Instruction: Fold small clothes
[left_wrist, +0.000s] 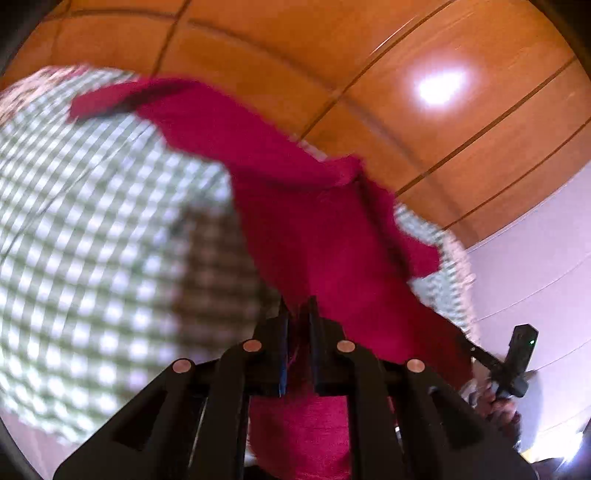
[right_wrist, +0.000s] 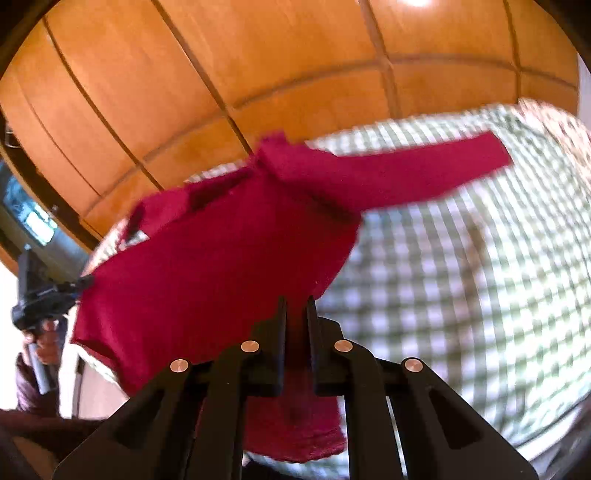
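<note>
A small red long-sleeved sweater (left_wrist: 314, 229) hangs stretched in the air between both grippers, above a green-and-white checked cloth (left_wrist: 92, 229). My left gripper (left_wrist: 298, 306) is shut on one bottom corner of the sweater. My right gripper (right_wrist: 296, 306) is shut on the other bottom corner of the sweater (right_wrist: 221, 266). One sleeve (right_wrist: 424, 170) sticks out sideways over the checked cloth (right_wrist: 461, 277). Each gripper shows in the other's view: the right one (left_wrist: 476, 350) at the lower right, the left one (right_wrist: 79, 286) at the left. The frames are motion-blurred.
Orange wooden cabinet panels (left_wrist: 332, 55) fill the background behind the cloth, also in the right wrist view (right_wrist: 184, 74). A pale wall (left_wrist: 546, 258) is at the right of the left wrist view. The person's hand (right_wrist: 44, 343) holds the left gripper's handle.
</note>
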